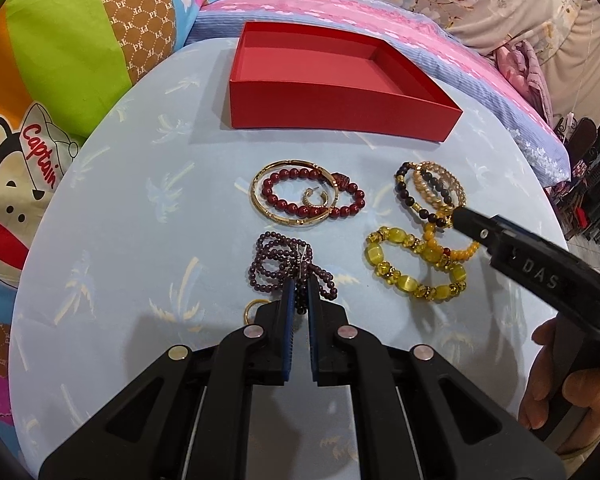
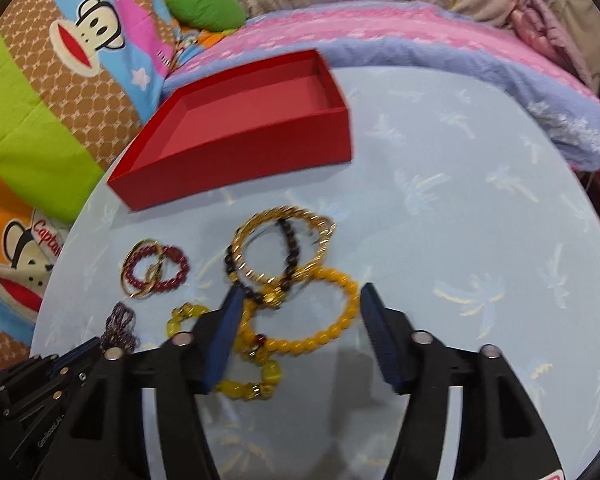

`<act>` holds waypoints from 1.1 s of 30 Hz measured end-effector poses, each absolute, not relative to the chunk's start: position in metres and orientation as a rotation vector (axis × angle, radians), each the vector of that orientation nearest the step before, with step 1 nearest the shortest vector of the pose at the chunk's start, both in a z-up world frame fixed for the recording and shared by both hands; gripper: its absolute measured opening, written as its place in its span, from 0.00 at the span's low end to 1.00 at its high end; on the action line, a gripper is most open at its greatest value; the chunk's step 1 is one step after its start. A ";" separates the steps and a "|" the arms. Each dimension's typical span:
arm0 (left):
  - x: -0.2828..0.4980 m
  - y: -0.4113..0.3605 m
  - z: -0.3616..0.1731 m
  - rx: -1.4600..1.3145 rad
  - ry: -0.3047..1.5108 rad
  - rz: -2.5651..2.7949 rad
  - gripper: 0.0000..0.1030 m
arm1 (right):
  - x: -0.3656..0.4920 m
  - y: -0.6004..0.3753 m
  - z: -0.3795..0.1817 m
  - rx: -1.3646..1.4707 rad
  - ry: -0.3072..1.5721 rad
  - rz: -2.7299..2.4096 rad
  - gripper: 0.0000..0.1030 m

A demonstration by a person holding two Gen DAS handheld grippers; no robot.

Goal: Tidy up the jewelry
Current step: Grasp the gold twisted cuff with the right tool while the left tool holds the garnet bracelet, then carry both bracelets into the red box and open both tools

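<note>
At the bottom of the frame, the left hand-held gripper [image 1: 299, 292] pinches the purple bead strand [image 1: 288, 266]; it seems the pick-up step, and next comes a lift to the empty red box [image 1: 332, 114] at the top. The right hand-held gripper [image 2: 298, 304] is spread over the orange bracelet [image 2: 320, 320] on the tabletop [image 1: 120, 220].

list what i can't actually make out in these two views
- Left wrist view: the gold ring is half hidden behind the left gripper.
- Same view: the purple bead strand vanishes between the pads, so grip is unclear.
- Right wrist view: motion blur smears the gold bangle; the right gripper covers the yellow stone bracelet.
</note>
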State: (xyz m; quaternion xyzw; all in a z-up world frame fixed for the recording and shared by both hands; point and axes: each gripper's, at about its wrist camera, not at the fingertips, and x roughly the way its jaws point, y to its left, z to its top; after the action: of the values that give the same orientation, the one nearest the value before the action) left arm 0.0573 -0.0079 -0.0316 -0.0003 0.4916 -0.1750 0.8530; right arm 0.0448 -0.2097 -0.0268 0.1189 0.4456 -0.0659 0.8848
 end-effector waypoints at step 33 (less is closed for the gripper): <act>0.055 -0.008 0.001 -0.019 0.971 -0.414 0.06 | 0.053 -0.202 0.000 0.185 0.869 -0.065 0.55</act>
State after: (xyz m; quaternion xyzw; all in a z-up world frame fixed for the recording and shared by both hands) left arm 0.0550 -0.0082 0.0011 -0.0090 0.4634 -0.1977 0.8638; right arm 0.0534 -0.2017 0.0004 0.0894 0.4203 -0.0316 0.9024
